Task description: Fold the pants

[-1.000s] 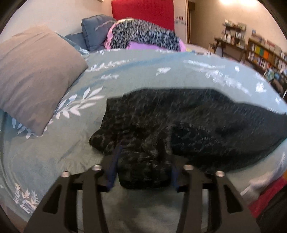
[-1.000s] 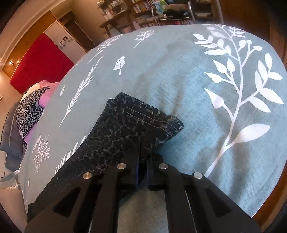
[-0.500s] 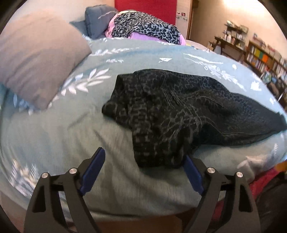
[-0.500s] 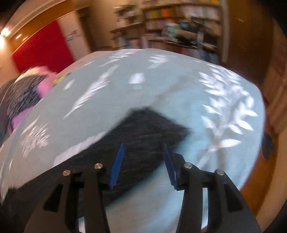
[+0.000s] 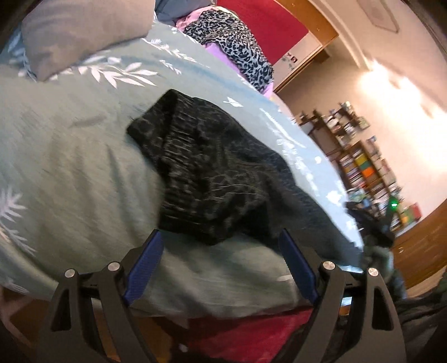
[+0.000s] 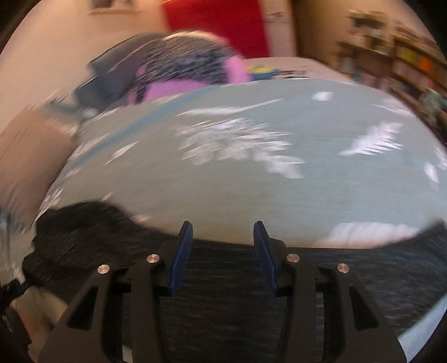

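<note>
The dark leopard-print pants (image 5: pixel 212 173) lie stretched along the near edge of a teal bedspread with white leaves (image 5: pixel 69 156). In the left wrist view their bunched waist end is just ahead of my left gripper (image 5: pixel 220 251), which is open wide and empty, tilted, close to the bed edge. In the right wrist view the pants (image 6: pixel 223 279) run as a dark band under and beside my right gripper (image 6: pixel 223 237), which is open and empty above them. That view is blurred by motion.
A grey-brown pillow (image 5: pixel 83 30) lies at the far left. A heap of leopard-print and purple laundry (image 5: pixel 232 42) sits at the back by a red panel (image 5: pixel 265 25). Bookshelves (image 5: pixel 366 167) stand to the right. A red cloth (image 5: pixel 251 338) lies below the bed edge.
Both grippers let go of the pants and opened. The left one pulled back toward the bed edge and tilted. The right one swung from the leg hem to mid-leg.
</note>
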The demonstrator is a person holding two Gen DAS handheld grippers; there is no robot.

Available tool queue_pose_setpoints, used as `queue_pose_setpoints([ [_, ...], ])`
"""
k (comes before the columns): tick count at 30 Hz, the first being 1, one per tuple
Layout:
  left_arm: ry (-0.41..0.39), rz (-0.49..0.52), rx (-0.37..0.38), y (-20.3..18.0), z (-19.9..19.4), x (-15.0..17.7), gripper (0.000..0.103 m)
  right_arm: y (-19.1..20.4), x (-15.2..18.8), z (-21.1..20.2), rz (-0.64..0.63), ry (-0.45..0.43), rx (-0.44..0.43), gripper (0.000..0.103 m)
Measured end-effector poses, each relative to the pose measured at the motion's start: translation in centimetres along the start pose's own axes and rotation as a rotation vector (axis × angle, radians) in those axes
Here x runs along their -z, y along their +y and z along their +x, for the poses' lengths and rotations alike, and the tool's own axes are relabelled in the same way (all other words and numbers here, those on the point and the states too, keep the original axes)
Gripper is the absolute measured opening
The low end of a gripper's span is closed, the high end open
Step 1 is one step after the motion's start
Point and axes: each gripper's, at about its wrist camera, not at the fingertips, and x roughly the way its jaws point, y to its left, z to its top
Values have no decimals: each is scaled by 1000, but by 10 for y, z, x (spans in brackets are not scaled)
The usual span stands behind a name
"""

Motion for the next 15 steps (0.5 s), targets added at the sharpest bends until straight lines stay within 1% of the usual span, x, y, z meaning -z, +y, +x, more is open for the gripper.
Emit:
queue_pose_setpoints([
  [2, 7, -61, 40, 3, 5, -3, 84, 34, 3, 13, -67, 31, -57, 47],
  [6, 17, -231, 104, 19, 15, -9, 86, 84, 5, 32, -152, 67, -119, 47],
  [9, 25, -298, 126, 27, 22, -12, 88, 113, 7, 40, -205, 83, -154, 47],
  [11, 10, -328, 143, 30, 21, -15, 88, 131, 7, 46, -243, 86, -164, 47],
  [12, -12, -351, 153, 31, 17, -18, 87, 134, 8, 47, -254, 88, -167, 47],
  [14, -24, -382, 147, 32, 15, -22, 83, 147, 8, 55, -270, 101, -184, 47],
  [15, -25, -394, 138, 33, 15, -24, 74, 150, 10, 57, -272, 108, -192, 47],
])
